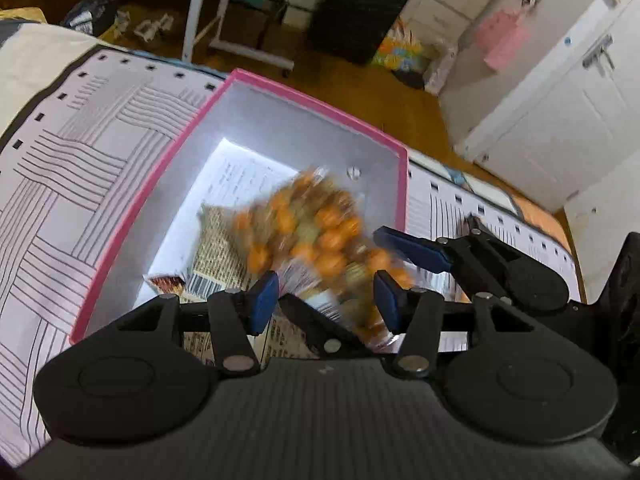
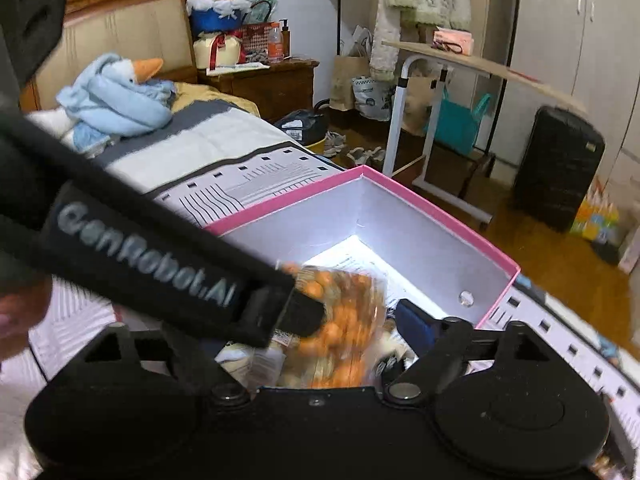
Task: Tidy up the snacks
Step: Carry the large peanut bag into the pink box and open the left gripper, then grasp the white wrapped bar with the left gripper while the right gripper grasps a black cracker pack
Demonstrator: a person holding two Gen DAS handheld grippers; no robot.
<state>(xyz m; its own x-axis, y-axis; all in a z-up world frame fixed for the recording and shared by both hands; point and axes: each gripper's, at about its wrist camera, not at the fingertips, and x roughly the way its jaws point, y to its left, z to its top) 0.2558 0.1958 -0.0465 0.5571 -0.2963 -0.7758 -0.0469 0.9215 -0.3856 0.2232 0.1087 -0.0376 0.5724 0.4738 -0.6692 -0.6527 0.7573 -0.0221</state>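
The clear crinkly bag of orange snacks [image 1: 316,240] stretches toward twelve o'clock over the pink-rimmed white cardboard box [image 1: 168,184], nipped between the left gripper [image 1: 326,296] pads, right gripper [image 1: 352,272] spread wide alongside

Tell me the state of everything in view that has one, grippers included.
Pink box: open, no lid on.
Orange snack bag: blurred, over the box.
Left gripper: fingers either side of the bag, grip unclear.
Right gripper: open.
Packets in box: lying flat.
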